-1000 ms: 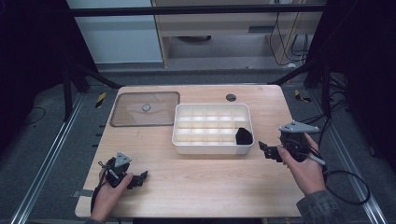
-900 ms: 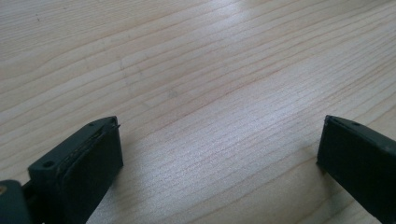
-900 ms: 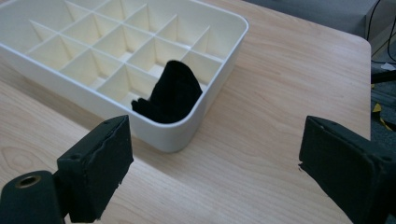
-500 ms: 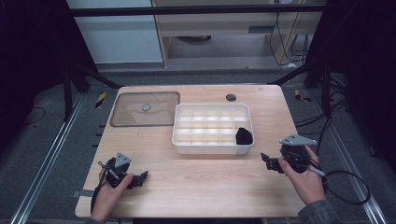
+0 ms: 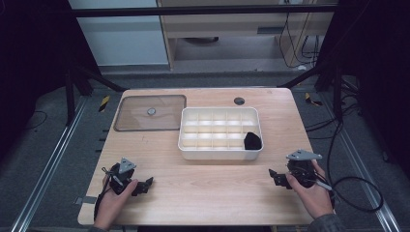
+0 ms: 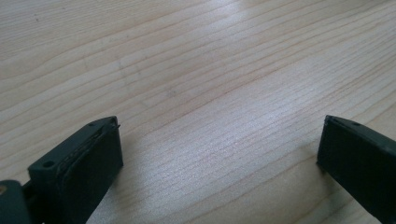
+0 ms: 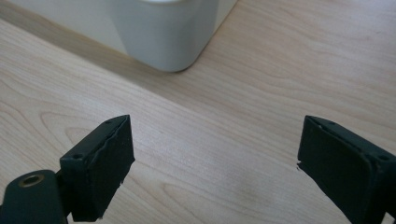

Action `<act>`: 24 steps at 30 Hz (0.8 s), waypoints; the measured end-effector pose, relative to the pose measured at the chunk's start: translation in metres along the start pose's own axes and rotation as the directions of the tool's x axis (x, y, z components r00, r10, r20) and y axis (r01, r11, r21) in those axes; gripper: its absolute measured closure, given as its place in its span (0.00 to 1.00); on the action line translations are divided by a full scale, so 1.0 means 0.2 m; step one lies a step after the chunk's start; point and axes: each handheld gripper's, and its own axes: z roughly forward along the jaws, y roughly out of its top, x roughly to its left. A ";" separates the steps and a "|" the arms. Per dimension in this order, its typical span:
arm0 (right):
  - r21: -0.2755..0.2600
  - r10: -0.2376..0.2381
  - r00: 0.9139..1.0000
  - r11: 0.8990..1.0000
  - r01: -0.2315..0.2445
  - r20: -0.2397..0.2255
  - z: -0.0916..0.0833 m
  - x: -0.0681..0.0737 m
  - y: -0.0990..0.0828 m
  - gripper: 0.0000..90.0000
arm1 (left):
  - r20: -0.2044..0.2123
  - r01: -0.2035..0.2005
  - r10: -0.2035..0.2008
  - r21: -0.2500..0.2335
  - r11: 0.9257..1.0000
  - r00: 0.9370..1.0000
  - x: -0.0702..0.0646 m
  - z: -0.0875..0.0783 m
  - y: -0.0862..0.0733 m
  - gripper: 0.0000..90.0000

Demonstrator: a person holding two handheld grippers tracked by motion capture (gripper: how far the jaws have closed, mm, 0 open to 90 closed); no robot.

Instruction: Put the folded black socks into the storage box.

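Observation:
A white compartment tray stands in the middle of the wooden table. A black object lies in its near right compartment. My left gripper rests low over the near left of the table, held in a hand. Its jaws stand wide apart over bare wood, open with nothing between them. My right gripper is held near the front right, a little short of the tray's near right corner. It is open and empty, with the tray's rounded corner just ahead of it.
A clear brownish lid with a small round knob lies flat at the back left, beside the tray. A small dark round disc sits near the table's far edge. A cable trails off the right gripper past the table's right edge.
My right gripper has drawn back from beside the tray's right end toward the near edge of the table. The left gripper has hardly moved.

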 end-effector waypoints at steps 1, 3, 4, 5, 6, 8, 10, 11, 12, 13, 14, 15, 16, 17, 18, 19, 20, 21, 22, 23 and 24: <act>0.004 0.000 1.000 1.000 0.000 0.003 0.01 0.00 -0.01 0.12 | 0.000 0.000 0.000 0.000 1.000 1.000 0.00 0.00 0.00 0.00; 0.009 -0.001 1.000 1.000 0.001 -0.001 0.02 0.00 -0.02 0.12 | 0.000 -0.001 0.001 0.000 1.000 1.000 0.00 0.00 0.00 0.00; 0.013 -0.002 1.000 1.000 0.002 0.002 0.02 0.00 -0.03 0.12 | 0.000 -0.001 0.001 0.000 1.000 1.000 0.00 0.00 0.00 0.00; 0.015 -0.008 1.000 1.000 0.008 0.001 0.03 0.00 -0.04 0.12 | 0.000 -0.001 0.001 0.000 1.000 1.000 0.00 0.00 0.00 0.00; 0.020 -0.003 1.000 1.000 0.003 0.003 0.03 0.00 -0.04 0.12 | 0.000 -0.001 0.001 0.000 1.000 1.000 0.00 0.00 0.00 0.00; 0.025 0.001 1.000 1.000 -0.001 -0.004 0.04 0.01 -0.05 0.12 | 0.000 -0.002 0.002 0.000 1.000 1.000 0.00 0.00 0.00 0.00; 0.029 -0.001 1.000 1.000 0.001 0.001 0.06 0.01 -0.07 0.12 | 0.000 -0.003 0.003 0.000 1.000 1.000 0.00 0.00 0.00 0.00; 0.030 -0.002 1.000 1.000 0.002 -0.003 0.06 0.01 -0.07 0.12 | 0.001 -0.003 0.003 0.000 1.000 1.000 0.00 0.00 0.00 0.00; 0.033 0.000 1.000 0.999 0.001 -0.005 0.07 0.01 -0.07 0.12 | 0.001 -0.003 0.003 0.001 1.000 1.000 0.00 0.00 0.00 0.00; 0.035 0.005 1.000 0.999 -0.004 -0.010 0.07 0.01 -0.08 0.12 | 0.001 -0.004 0.004 0.001 1.000 1.000 0.00 0.00 0.00 0.00; 0.034 0.001 1.000 0.999 -0.001 -0.009 0.08 0.01 -0.08 0.12 | 0.001 -0.003 0.003 0.001 1.000 1.000 0.00 0.00 0.00 0.00; 0.031 -0.003 1.000 1.000 0.003 -0.007 0.09 0.01 -0.09 0.12 | 0.001 -0.003 0.003 0.000 1.000 1.000 0.00 0.00 0.00 0.00; 0.031 -0.003 1.000 1.000 0.003 -0.007 0.09 0.01 -0.09 0.12 | 0.001 -0.003 0.003 0.000 1.000 1.000 0.00 0.00 0.00 0.00; 0.030 0.010 1.000 1.000 -0.010 -0.005 0.10 0.01 -0.10 0.12 | 0.001 -0.004 0.004 0.001 1.000 1.000 0.00 0.00 0.00 0.00; 0.025 0.013 1.000 1.000 -0.013 -0.009 0.11 0.01 -0.10 0.12 | 0.001 -0.004 0.004 0.001 1.000 1.000 0.00 0.00 0.00 0.00; 0.020 0.018 1.000 1.000 -0.018 -0.010 0.12 0.00 -0.11 0.12 | 0.001 -0.004 0.004 0.001 1.000 1.000 0.00 0.00 0.00 0.00; 0.020 0.018 1.000 1.000 -0.018 -0.010 0.12 0.00 -0.11 0.12 | 0.001 -0.004 0.004 0.001 1.000 1.000 0.00 0.00 0.00 0.00; 0.006 0.041 0.999 0.999 -0.041 -0.008 0.13 0.00 -0.11 0.12 | 0.002 -0.006 0.006 0.003 1.000 1.000 0.00 0.00 0.00 0.00; -0.002 0.043 0.999 0.999 -0.043 -0.005 0.14 0.00 -0.11 0.12 | 0.002 -0.007 0.007 0.003 1.000 1.000 0.00 0.00 0.00 0.00; -0.006 0.050 0.999 0.999 -0.050 -0.002 0.15 0.00 -0.11 0.12 | 0.002 -0.006 0.006 0.003 1.000 1.000 0.00 0.00 0.00 0.00; -0.008 0.057 0.998 0.998 -0.057 -0.003 0.15 0.00 -0.11 0.12 | 0.002 -0.007 0.007 0.003 1.000 1.000 0.00 0.00 0.00 0.00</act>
